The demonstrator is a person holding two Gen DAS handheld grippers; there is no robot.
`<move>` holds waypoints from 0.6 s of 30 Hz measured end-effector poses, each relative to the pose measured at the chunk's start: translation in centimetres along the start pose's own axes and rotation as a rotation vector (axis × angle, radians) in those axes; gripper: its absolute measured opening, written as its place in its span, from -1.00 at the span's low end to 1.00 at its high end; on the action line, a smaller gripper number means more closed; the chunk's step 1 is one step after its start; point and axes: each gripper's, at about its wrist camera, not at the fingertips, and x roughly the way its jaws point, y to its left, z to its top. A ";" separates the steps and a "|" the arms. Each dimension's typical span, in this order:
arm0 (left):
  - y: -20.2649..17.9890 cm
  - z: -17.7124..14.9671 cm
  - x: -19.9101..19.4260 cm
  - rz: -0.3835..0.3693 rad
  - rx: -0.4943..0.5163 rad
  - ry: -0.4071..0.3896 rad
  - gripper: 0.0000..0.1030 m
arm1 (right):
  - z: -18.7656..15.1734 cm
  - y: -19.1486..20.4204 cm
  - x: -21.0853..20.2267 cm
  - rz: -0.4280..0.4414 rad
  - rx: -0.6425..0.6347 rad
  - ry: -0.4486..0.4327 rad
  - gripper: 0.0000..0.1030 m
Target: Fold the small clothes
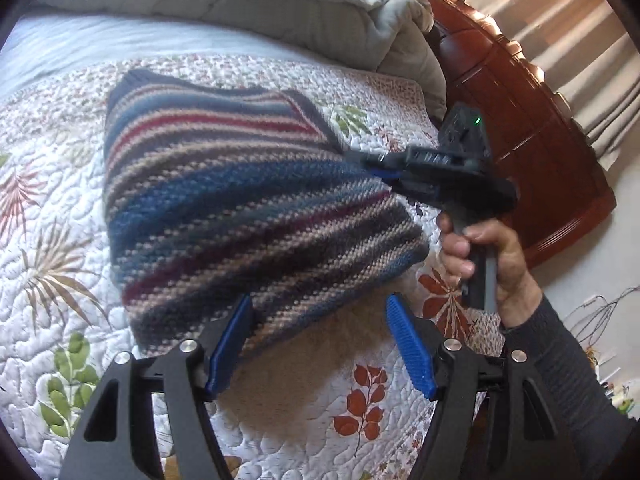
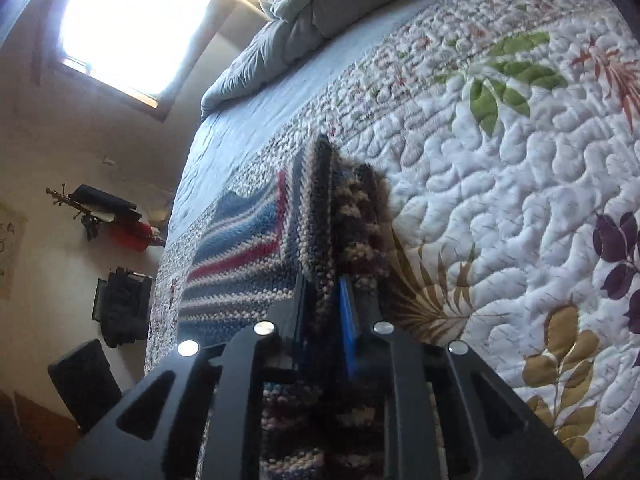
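Striped knitted garment (image 1: 224,184): thick wool-type knit in blue, red, beige and dark bands, lying partly folded at centre frame of the left wrist view on the floral quilt (image 1: 60,300) of a bed. Judged soft, limp and fairly bulky, moderately light, not slippery; it should sag where unsupported, so best taken at an edge or corner through all layers. Right gripper (image 1: 366,160): right of centre in that view, closed on the garment's right edge; the right wrist view confirms knit clamped between its blue pads (image 2: 347,320). Left gripper (image 1: 316,344): lower centre, fingers spread wide, holding nothing, poised at the garment's near edge. Grey duvet (image 1: 280,4): bunched at upper frame. Containers: none visible; nothing stored.
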 end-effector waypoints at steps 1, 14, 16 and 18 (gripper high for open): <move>0.2 -0.2 0.1 0.001 0.003 0.005 0.36 | 0.7 0.4 -0.3 -0.005 -0.003 -0.022 -0.45; 2.0 -1.3 0.0 -0.057 -0.039 -0.010 0.38 | 7.5 3.9 5.6 -0.166 -0.102 -0.002 -0.88; 1.9 -1.1 -0.4 -0.076 -0.035 -0.024 0.38 | 8.0 4.2 3.5 -0.152 -0.106 -0.109 -0.89; 1.8 -0.9 -0.7 -0.088 -0.029 -0.043 0.38 | 8.2 3.7 2.8 -0.167 -0.097 -0.154 -0.90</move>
